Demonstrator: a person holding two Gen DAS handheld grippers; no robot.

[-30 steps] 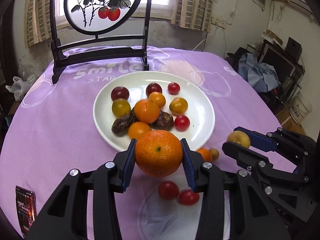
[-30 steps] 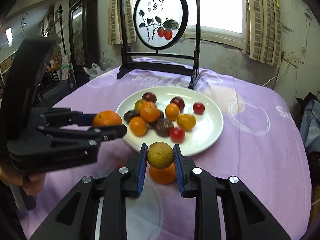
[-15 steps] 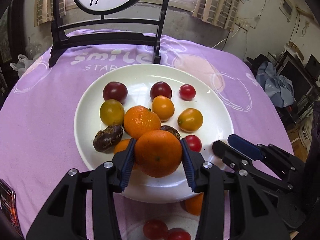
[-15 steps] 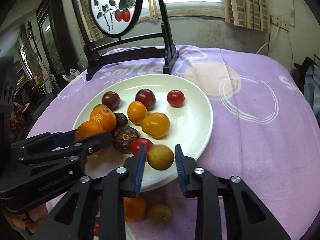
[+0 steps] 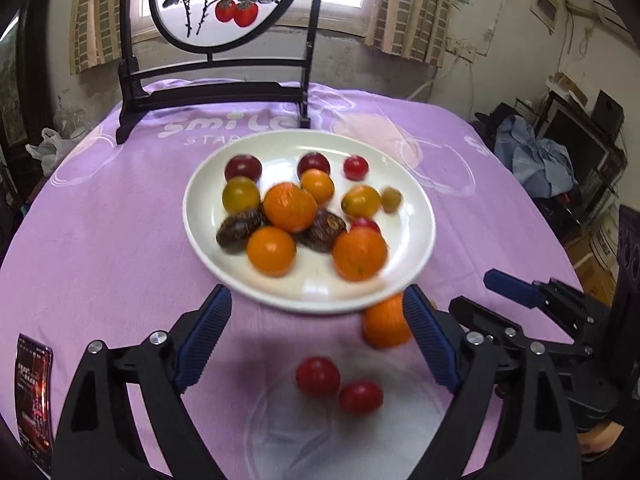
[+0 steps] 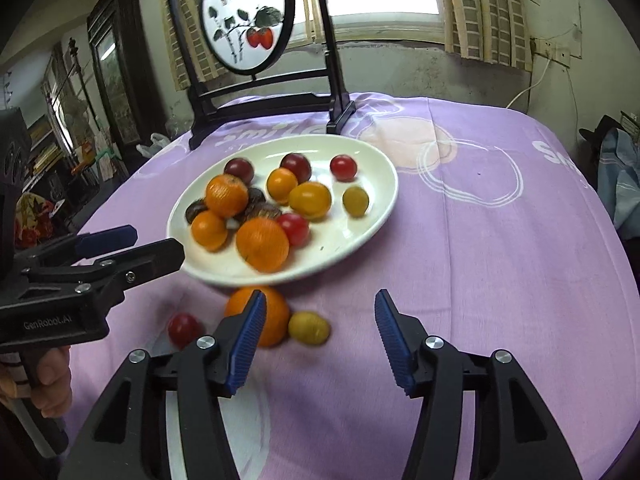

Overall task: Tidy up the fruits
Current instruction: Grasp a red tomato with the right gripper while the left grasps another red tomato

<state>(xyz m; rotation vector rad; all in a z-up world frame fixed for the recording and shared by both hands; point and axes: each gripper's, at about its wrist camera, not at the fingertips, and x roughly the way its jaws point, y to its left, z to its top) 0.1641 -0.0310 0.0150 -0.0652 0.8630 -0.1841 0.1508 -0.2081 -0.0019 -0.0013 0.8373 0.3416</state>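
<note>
While both grippers hang over the near edge of the counter, neither holds fruit. Left gripper: its fingers have just been opening and stand wide apart, nothing between them but cloth and the near rim of the white plate. The big orange sits on the plate near its front right rim, blurred. Two red tomatoes lie loose on the cloth just short of the plate, and a second orange touches the plate's near edge, with a small yellow-green fruit just beside it. Right gripper: fingers partly open and just been opening, empty; another yellow-green fruit rests on the plate's right side.

Risks, as I judge them: the big orange may roll off the shallow front rim. The left finger of the right gripper sits close to the loose orange; a careless sweep could knock it or its neighbour toward the counter's near edge. The grippers are close together and could clash over the same fruit.

Open room: wide bare cloth right of the plate; the back edge is blocked by the framed screen.
</note>
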